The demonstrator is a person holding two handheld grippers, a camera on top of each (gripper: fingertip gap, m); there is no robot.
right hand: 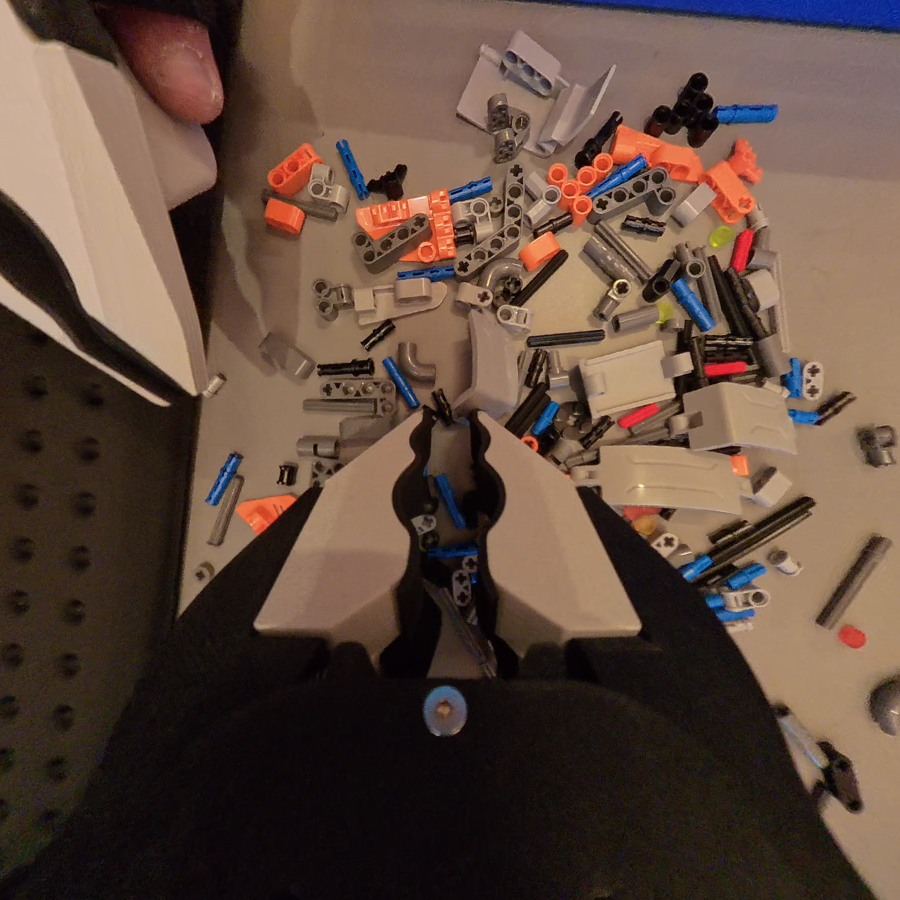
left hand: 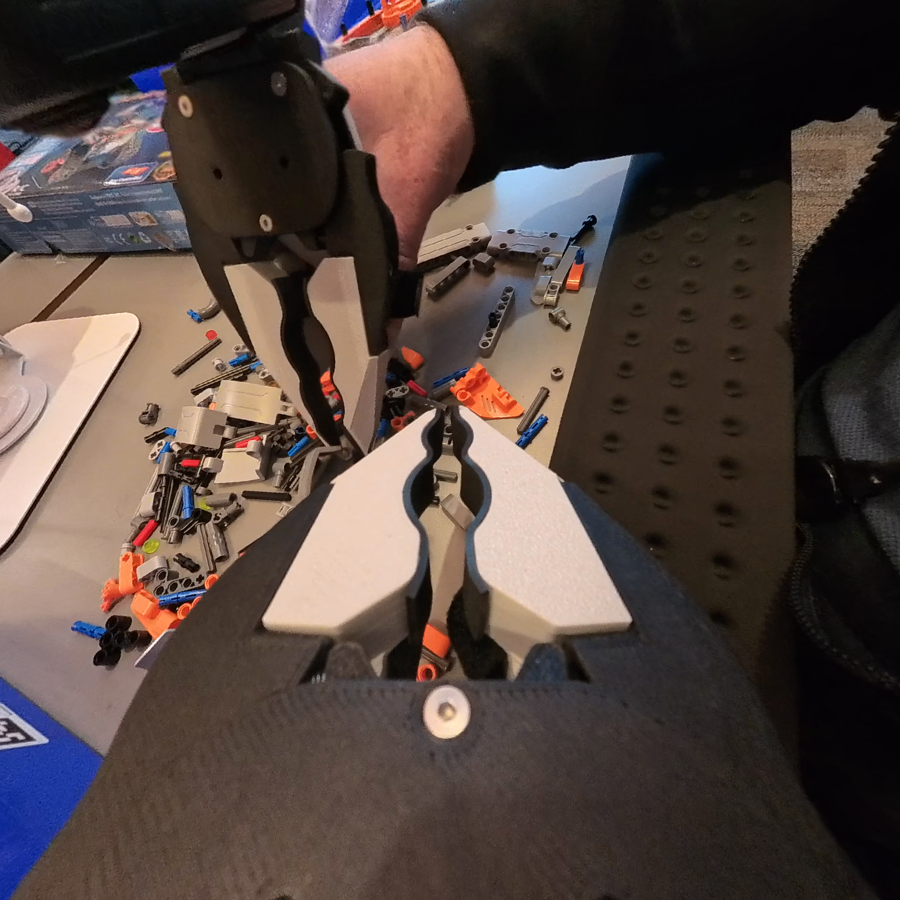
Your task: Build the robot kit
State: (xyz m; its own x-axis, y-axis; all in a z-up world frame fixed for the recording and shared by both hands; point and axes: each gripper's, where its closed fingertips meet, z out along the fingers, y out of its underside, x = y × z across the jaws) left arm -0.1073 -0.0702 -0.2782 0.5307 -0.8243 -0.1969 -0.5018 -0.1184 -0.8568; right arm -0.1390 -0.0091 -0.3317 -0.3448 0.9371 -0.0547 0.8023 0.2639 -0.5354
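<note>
On the tabletop [right hand: 380, 73]: a loose scatter of building pieces [right hand: 609, 292] (grey, black, blue, orange), mostly singles. A few look joined, e.g. the black connector cluster [right hand: 682, 112] with a blue pin in it, far side. No larger assembly is visible.

Right hand-held gripper [right hand: 450, 421]: tips down in the near edge of the scatter, jaws narrow. A small black pin [right hand: 442, 406] sits right at the tips, with a grey curved panel [right hand: 492, 370] just beyond. Can't tell if the pin is pinched or just lying there. More pieces show through the gap between the fingers. The person's hand [left hand: 414, 146] is on its grip.

Left hand-held gripper [left hand: 445, 414]: jaws narrow too, tips just beside the right one's, close above the tabletop. Something dark sits in the gap. In the right wrist view a small light-grey pin [right hand: 214, 383] shows at its tip. Held or not, can't tell.

Around:
- orange panel [left hand: 487, 392] just beyond the left tips
- black perforated mat [left hand: 682, 389] on the right
- white board [left hand: 73, 370] on the left
- printed box [left hand: 97, 195] at far left
</note>
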